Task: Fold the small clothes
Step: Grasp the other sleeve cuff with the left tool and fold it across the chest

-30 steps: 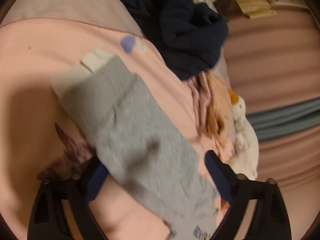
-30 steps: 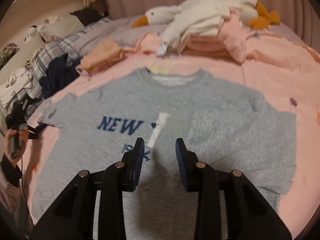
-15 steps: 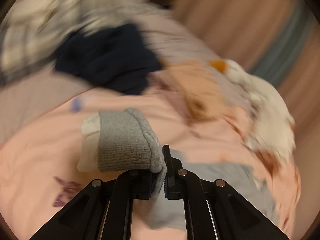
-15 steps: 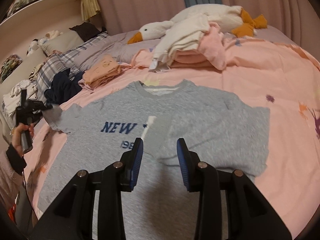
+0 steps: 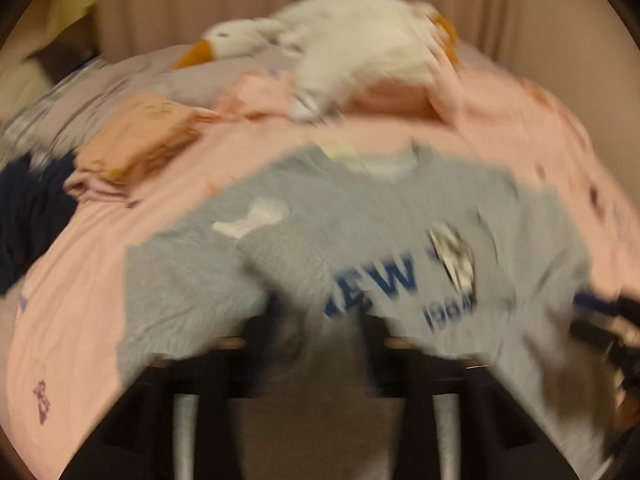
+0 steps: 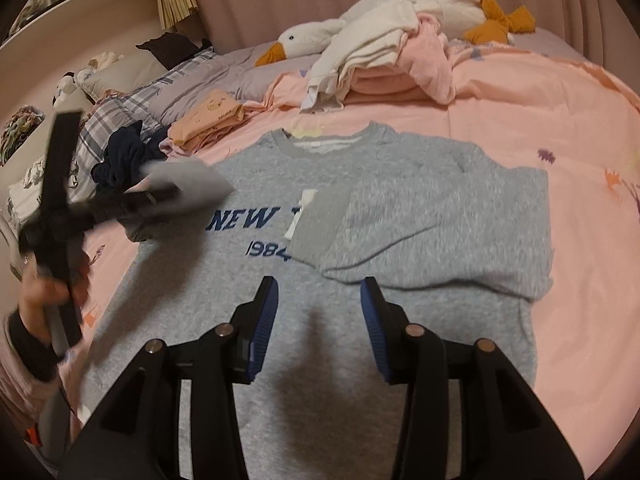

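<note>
Roughly centred on the bed (image 6: 520,112), the grey sweatshirt (image 6: 248,320) lies flat, front up, on the pink duvet; its long axis runs from the hem nearest the right camera up to the collar (image 6: 332,144), which points toward the plush goose (image 6: 400,12) at the far side; blue lettering "NEW" and "1984" reads upright from the right wrist view. Right sleeve (image 6: 420,224) is folded in across the chest, cuff lying over the print, a white tag showing beside it; left sleeve (image 6: 188,188) is lifted off the bed at the left, blurred, pointing inward over the body of the garment.

Left claw (image 6: 140,200) sits at that raised sleeve, held by a hand (image 6: 44,292) in a dark cuff; its jaws are opening; the blur hides whether the pads press the cloth (cannot tell if it grips or has let go). Left wrist view is heavily smeared; grey fabric lies between and over its own fingers.

Right claw (image 6: 318,320) hovers over the lower front of the sweatshirt, jaws parted and opening, nothing between them, pads clear of the cloth.

Beyond the collar: folded pink and white clothes (image 6: 384,76) under the goose; a folded peach garment (image 6: 208,116) and a dark navy heap (image 6: 124,156) at the left.
</note>
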### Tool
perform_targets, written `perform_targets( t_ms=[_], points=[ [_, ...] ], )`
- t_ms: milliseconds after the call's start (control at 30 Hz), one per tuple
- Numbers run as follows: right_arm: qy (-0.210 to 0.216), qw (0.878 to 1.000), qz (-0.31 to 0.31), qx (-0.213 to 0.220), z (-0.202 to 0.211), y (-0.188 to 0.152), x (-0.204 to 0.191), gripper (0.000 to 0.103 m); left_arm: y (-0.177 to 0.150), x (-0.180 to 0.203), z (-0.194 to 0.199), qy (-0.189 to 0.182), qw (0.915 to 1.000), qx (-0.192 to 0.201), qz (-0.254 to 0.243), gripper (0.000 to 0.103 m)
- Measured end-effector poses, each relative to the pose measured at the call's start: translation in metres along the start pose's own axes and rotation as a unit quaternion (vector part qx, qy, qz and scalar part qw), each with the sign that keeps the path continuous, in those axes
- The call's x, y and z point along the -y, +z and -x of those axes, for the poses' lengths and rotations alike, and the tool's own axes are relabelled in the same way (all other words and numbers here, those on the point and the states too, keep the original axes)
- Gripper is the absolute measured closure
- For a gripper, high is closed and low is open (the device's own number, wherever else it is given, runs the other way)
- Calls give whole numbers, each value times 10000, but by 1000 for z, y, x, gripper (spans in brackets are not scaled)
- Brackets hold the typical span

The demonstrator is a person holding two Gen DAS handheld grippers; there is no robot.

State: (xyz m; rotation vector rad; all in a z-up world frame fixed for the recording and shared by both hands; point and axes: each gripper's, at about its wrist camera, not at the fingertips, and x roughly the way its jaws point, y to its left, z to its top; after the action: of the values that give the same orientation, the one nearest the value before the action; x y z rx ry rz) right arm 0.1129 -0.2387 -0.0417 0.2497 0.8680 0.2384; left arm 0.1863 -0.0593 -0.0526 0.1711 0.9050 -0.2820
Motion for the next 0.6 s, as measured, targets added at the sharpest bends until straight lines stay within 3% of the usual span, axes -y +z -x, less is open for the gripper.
perform_targets(
  t_ms=[33, 67, 200, 300, 400, 600],
  points=[
    [14, 10000, -23, -35, -1, 0, 0, 57, -6, 7, 1, -30, 9999, -14, -144, 25],
    [30, 10000, -59, -63, -2, 0, 0, 57, -15, 10, 6, -120, 9996, -24, -255, 24],
    [222, 9995, -218, -114, -5, 4, -3, 53, -31, 11, 18, -309, 9984, -353, -322, 24],
    [530, 9975, -431, -173, -13, 10, -10, 53, -41, -3, 37, -385, 9989, -220, -120, 24],
    [822, 9952, -437, -298, -27, 17, -26, 50, -53, -22, 51, -208, 9997, -110, 118, 24],
    [867, 9921, -449, -793, -80, 32, -59, 51, -79, -58, 69, 5, 9982, -65, 594, 24]
  ],
)
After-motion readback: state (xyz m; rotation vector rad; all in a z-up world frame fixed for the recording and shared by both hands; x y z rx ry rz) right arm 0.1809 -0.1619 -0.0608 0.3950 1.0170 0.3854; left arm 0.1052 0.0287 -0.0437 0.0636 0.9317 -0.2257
